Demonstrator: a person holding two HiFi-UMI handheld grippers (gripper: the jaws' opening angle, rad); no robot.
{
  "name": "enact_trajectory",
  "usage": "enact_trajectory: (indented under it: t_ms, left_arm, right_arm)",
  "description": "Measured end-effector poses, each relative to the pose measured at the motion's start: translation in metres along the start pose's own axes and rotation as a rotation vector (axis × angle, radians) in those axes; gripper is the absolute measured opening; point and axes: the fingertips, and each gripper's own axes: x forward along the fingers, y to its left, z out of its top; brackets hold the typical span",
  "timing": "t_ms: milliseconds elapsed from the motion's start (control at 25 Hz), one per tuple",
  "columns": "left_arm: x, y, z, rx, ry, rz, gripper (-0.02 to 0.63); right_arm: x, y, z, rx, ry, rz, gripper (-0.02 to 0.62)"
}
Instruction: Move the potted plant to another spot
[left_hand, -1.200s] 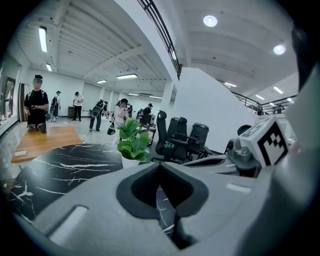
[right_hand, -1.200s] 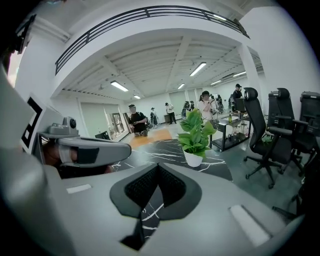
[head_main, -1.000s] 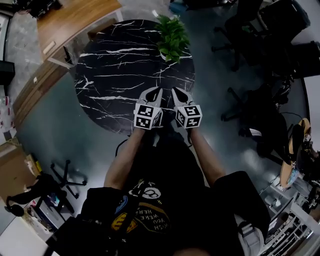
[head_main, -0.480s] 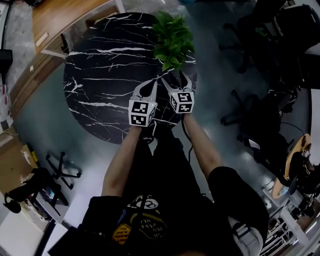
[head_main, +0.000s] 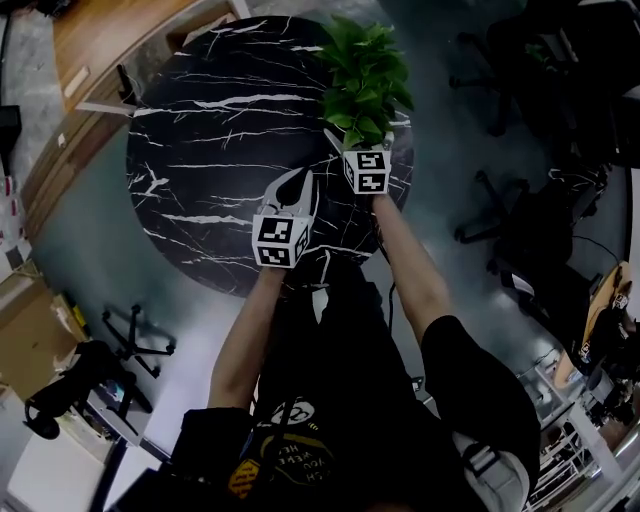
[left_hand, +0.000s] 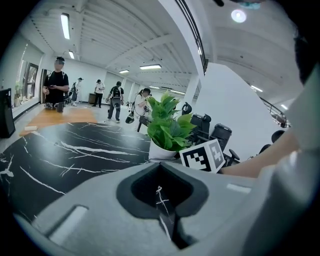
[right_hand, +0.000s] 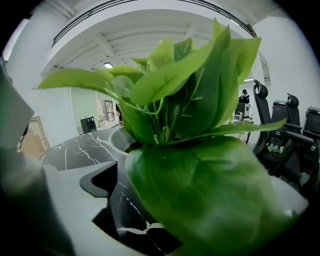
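Hovering over the black table (head_main: 200, 120), the left gripper (head_main: 298, 182) has its 2 jaws together and empty. The right gripper (head_main: 352, 142) has just been opening and stands wide. The potted plant (head_main: 366, 68) is directly ahead, leaves between the jaws, pot untouched. Risk: the pads close on foliage, tearing leaves or tipping the pot off the nearby edge. Office chairs (head_main: 495, 205) crowd the floor to the right.
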Motion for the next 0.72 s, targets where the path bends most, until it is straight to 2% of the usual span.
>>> enact_trajectory:
  t_ms: [120, 200, 400, 720]
  left_arm:
    - [-0.003, 0.009, 0.003, -0.015, -0.011, 0.004, 0.004]
    - [-0.005, 0.013, 0.005, -0.021, -0.018, 0.001, 0.003]
    - [-0.003, 0.025, 0.005, -0.005, -0.016, -0.007, 0.004]
    - [0.011, 0.073, 0.005, 0.011, -0.001, 0.035, 0.005]
  right_arm:
    - [0.008, -0.005, -0.002, 0.0, 0.013, -0.056, 0.521]
    - [0.01, -0.007, -0.002, -0.003, 0.004, -0.086, 0.457]
    - [0.018, -0.009, 0.003, 0.009, 0.002, -0.114, 0.453]
    - [0.051, -0.017, 0.023, 0.022, 0.004, -0.129, 0.453]
